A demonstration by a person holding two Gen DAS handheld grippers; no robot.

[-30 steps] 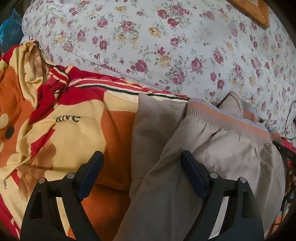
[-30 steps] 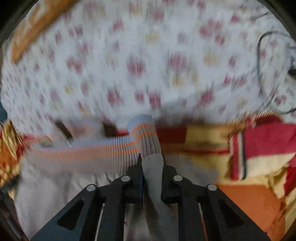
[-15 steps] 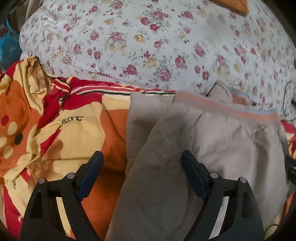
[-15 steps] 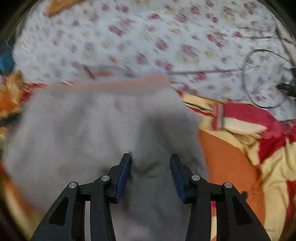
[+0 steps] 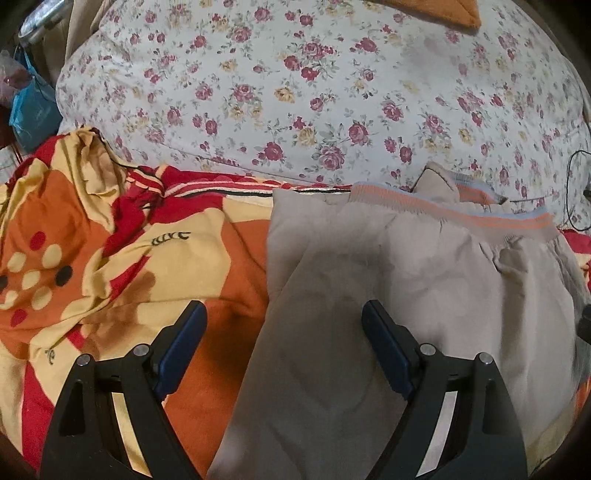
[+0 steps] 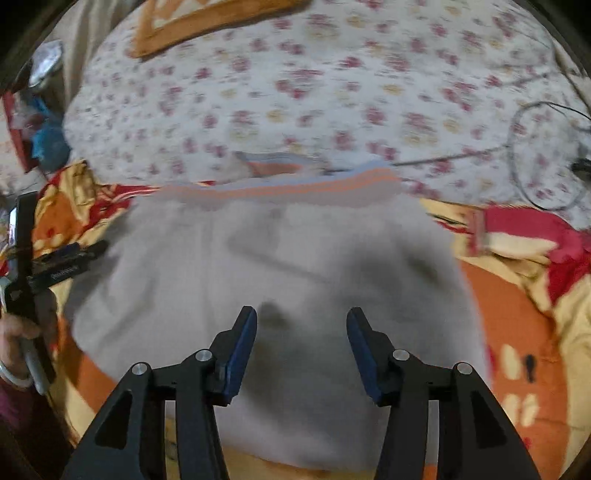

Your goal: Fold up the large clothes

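A large grey-beige garment (image 5: 388, 295) with an orange and blue striped ribbed band (image 5: 480, 216) lies spread on an orange, red and yellow blanket (image 5: 92, 258). It also shows in the right wrist view (image 6: 280, 266), blurred, with its band (image 6: 314, 182) at the far edge. My left gripper (image 5: 282, 334) is open and empty above the garment's left edge. My right gripper (image 6: 301, 338) is open and empty above the garment's middle. The left gripper (image 6: 70, 256) shows at the right wrist view's left side.
A white floral duvet (image 5: 314, 92) lies behind the blanket. A black cable (image 6: 535, 155) loops on it at the right. An orange cushion (image 5: 443, 11) sits at the far top. Blue bags (image 5: 29, 110) stand off the bed at the left.
My right gripper let go of the garment's striped band, opened and pulled back. The garment dropped flat and spread on the blanket. My left gripper stayed open and rose slightly.
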